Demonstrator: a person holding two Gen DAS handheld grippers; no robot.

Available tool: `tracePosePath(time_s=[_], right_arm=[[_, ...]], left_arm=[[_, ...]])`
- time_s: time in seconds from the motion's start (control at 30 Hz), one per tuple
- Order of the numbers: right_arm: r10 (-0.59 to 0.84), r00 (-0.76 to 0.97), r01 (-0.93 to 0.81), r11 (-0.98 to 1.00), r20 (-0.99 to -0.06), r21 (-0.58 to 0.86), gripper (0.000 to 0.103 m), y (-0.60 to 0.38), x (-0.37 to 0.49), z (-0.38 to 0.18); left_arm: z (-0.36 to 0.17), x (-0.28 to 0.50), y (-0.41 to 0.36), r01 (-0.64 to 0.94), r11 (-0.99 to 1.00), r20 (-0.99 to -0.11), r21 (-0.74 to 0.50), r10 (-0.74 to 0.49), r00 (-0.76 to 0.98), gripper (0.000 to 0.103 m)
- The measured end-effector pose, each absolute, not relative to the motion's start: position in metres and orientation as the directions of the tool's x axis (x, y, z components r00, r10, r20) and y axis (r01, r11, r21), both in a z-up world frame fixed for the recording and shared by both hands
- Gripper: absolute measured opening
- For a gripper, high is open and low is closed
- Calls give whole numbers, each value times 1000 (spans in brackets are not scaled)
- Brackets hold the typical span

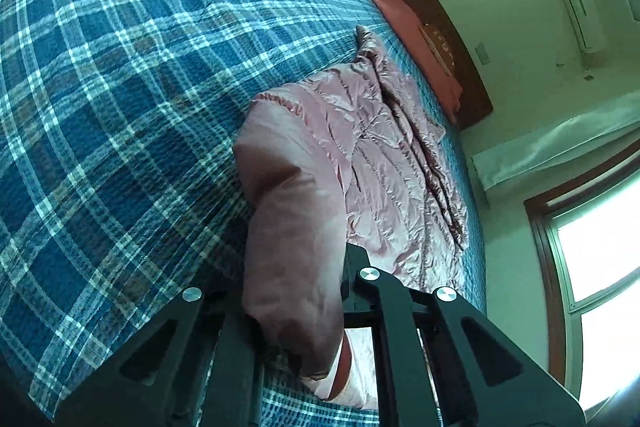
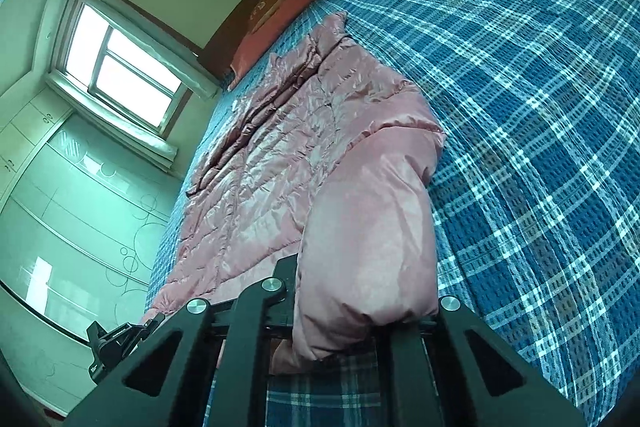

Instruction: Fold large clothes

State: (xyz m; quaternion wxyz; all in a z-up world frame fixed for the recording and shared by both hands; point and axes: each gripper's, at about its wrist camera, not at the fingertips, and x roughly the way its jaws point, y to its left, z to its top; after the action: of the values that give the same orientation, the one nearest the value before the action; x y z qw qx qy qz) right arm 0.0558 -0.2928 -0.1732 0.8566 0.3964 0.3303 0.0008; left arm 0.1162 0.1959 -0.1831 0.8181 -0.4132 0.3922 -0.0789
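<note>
Two tools grip the near end of a pink padded jacket (image 1: 360,155) spread lengthwise on a bed covered by a blue plaid sheet (image 1: 120,87). On the left, the left tool (image 1: 304,327) is clamped on a smooth pink fold of the jacket, lifting it off the sheet. Further right, the right tool (image 2: 360,315) is likewise closed on a puffed fold of the same jacket. An orange pillow (image 2: 276,27) lies at the headboard beyond.
</note>
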Motion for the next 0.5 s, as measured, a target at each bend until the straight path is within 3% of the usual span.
tracePosePath(time_s=[0.5], right_arm=[[346,832,109,665,-434,739,8,-273,-22,-92]], left_arm=[[-103,28,224,-47,606,-455,-794,-542,707,7]])
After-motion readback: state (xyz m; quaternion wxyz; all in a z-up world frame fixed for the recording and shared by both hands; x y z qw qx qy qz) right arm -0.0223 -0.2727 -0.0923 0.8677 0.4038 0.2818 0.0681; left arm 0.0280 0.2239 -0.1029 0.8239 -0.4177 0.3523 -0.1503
